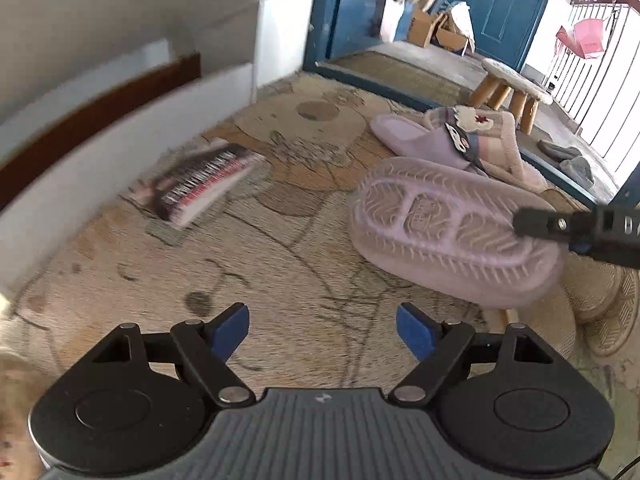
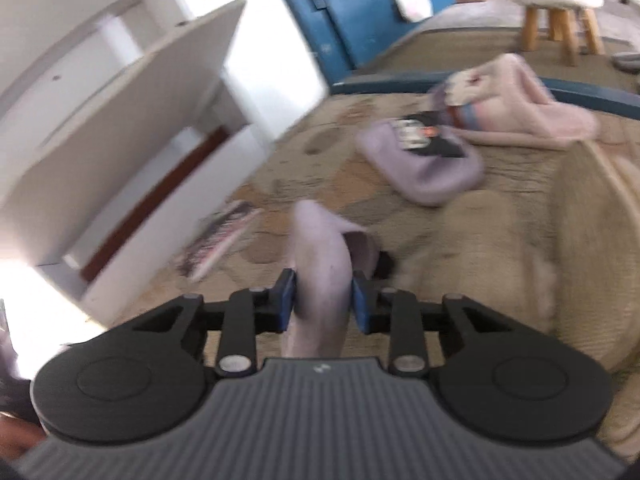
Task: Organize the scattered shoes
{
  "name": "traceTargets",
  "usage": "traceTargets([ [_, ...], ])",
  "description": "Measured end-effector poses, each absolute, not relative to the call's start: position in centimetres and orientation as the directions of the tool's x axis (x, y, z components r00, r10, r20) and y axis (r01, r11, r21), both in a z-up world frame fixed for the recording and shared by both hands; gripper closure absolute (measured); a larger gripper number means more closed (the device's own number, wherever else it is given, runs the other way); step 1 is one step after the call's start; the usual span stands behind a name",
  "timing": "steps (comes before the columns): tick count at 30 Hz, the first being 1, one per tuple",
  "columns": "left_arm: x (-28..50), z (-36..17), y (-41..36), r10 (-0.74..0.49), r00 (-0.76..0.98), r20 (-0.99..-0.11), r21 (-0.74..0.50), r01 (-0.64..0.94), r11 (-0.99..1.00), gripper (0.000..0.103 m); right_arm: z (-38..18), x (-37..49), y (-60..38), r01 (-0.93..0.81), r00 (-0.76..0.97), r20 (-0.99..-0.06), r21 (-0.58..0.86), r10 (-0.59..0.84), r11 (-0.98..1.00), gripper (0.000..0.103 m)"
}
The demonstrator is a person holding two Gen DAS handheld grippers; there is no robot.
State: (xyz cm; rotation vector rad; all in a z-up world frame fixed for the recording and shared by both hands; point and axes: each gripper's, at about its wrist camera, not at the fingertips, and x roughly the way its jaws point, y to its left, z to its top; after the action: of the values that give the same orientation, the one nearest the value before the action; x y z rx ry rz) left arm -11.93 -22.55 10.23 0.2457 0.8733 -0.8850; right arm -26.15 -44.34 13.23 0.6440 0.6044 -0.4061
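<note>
The floor is covered with a tan rug (image 1: 280,240) with drawings on it, and a white shoe shelf (image 2: 132,128) stands at its edge by a blue door (image 1: 504,4). The right gripper (image 2: 323,300) has its fingers pinching a lilac slipper (image 2: 320,264) by the edge; in the left wrist view that slipper (image 1: 448,224) is tipped up so its bumpy sole shows. The left gripper (image 1: 323,332) has its fingers spread wide with nothing between them, over bare rug. The matching lilac slipper (image 1: 416,140) lies flat on the rug farther off, touching a fluffy pink slipper (image 1: 500,140) near a little wooden stool (image 1: 516,88). A book (image 1: 204,184) lies on the rug near the shelf. The step looks like carrying the held slipper to the shelf. To do it well, keep the pinch firm, because the slipper is soft and could slip or flop. Turn it sole-down before setting it on a shelf board, and leave room beside it for its twin. The free gripper could go for the twin next, gripping its side edge.
</note>
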Motion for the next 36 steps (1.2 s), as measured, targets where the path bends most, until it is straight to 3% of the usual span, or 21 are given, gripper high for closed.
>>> traceTargets([
  [6, -11.3, 10.7, -19.2, -0.566, 0.334, -0.754, -0.169, 0.734, 0.658, 0.02, 14.1, -21.2, -41.9, 0.329, 0.829, -0.559, 0.538, 0.036, 0.776, 0.059],
  [8, -10.9, 10.6, -18.2, -0.522, 0.356, -0.775, -0.141, 0.708, 0.692, 0.021, 14.4, -18.4, -40.6, 0.235, 0.843, -0.524, 0.567, 0.125, 0.79, 0.037],
  [10, -10.3, 10.4, -17.1, -0.51, 0.363, -0.78, -0.151, 0.682, 0.716, 0.021, 14.9, -17.5, -39.9, 0.205, 0.856, -0.501, 0.56, 0.131, 0.803, 0.032],
  [13, -9.5, 10.5, -16.1, -0.503, 0.375, -0.779, -0.166, 0.65, 0.742, 0.021, 15.4, -17.9, -39.6, 0.219, 0.871, -0.487, 0.507, 0.067, 0.834, 0.009],
  [18, -8.8, 10.9, -16.6, -0.53, 0.378, -0.759, -0.196, 0.643, 0.74, 0.019, 13.6, -19.8, -42.0, 0.377, 0.819, -0.57, 0.452, -0.063, 0.809, 0.007],
  [25, -8.1, 9.8, -23.3, -0.617, 0.375, -0.692, -0.268, 0.66, 0.702, 0.019, 12.3, -22.1, -44.3, 0.475, 0.786, -0.603, 0.446, -0.137, 0.759, 0.002],
  [29, -6.9, 7.6, -27.5, -0.569, 0.392, -0.723, -0.249, 0.62, 0.744, 0.021, 12.1, -23.0, -45.1, 0.506, 0.776, -0.609, 0.445, -0.165, 0.738, 0.0],
  [32, -6.1, 6.1, -28.9, -0.559, 0.366, -0.744, -0.301, 0.563, 0.77, 0.031, 12.0, -23.4, -45.3, 0.513, 0.772, -0.613, 0.446, -0.167, 0.734, 0.0],
  [33, -6.0, 5.8, -29.0, -0.568, 0.369, -0.736, -0.311, 0.562, 0.767, 0.053, 11.9, -23.5, -45.4, 0.514, 0.771, -0.615, 0.446, -0.166, 0.733, 0.0],
  [34, -5.9, 5.5, -29.1, -0.578, 0.372, -0.727, -0.321, 0.56, 0.764, 0.067, 11.8, -23.6, -45.4, 0.514, 0.77, -0.617, 0.446, -0.164, 0.733, 0.0],
  [36, -5.5, 5.3, -28.9, -0.62, 0.347, -0.704, -0.366, 0.571, 0.735, 0.081, 11.5, -23.8, -45.5, 0.514, 0.769, -0.62, 0.455, -0.156, 0.727, 0.0],
])
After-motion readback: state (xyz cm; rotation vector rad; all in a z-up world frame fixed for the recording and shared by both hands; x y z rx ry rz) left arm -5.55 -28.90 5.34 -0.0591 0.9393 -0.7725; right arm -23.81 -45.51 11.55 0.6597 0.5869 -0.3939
